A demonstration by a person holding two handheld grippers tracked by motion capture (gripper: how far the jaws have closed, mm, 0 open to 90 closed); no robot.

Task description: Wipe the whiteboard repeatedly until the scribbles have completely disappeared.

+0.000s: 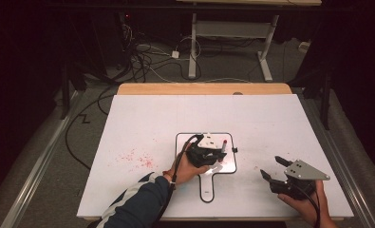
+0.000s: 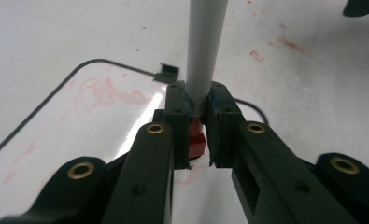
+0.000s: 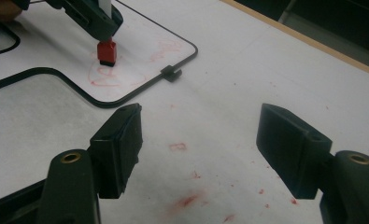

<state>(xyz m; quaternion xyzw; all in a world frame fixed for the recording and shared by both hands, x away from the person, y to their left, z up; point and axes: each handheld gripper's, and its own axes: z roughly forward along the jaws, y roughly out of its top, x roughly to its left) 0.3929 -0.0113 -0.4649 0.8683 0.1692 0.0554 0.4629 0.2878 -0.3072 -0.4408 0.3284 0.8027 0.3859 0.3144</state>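
Item: grey-barrelled marker w/ red block end [image 2: 203, 60], held in left gripper [image 1: 209, 153], jaws clamped on barrel just above the red end [image 3: 107, 51]. Long axis: near upright, barrel rising away from jaws, red end down and touching or just above the small white wipe-board w/ black rim and short handle [image 1: 185, 141]; contact can't be confirmed. Board lies mid-tabletop, slightly toward near edge, handle pointing to near edge. Faint red scrawl [image 3: 108, 77] on board directly under and around the red end, so work lies straight below the jaws; judged: rubbing or marking that patch, next move a short sideways pass across board. Small black clip [image 3: 171, 73] on board rim, right side. Right gripper [image 1: 274, 172] near right near corner of white tabletop [image 1: 142, 118], well apart from board, jaws wide open, holding nothing; left hand clearly nearer. Red smears/specks [image 1: 136, 159] on tabletop left of board, more below right jaws. Brands, labels, legible writing: none readable; scrawl not decipherable.
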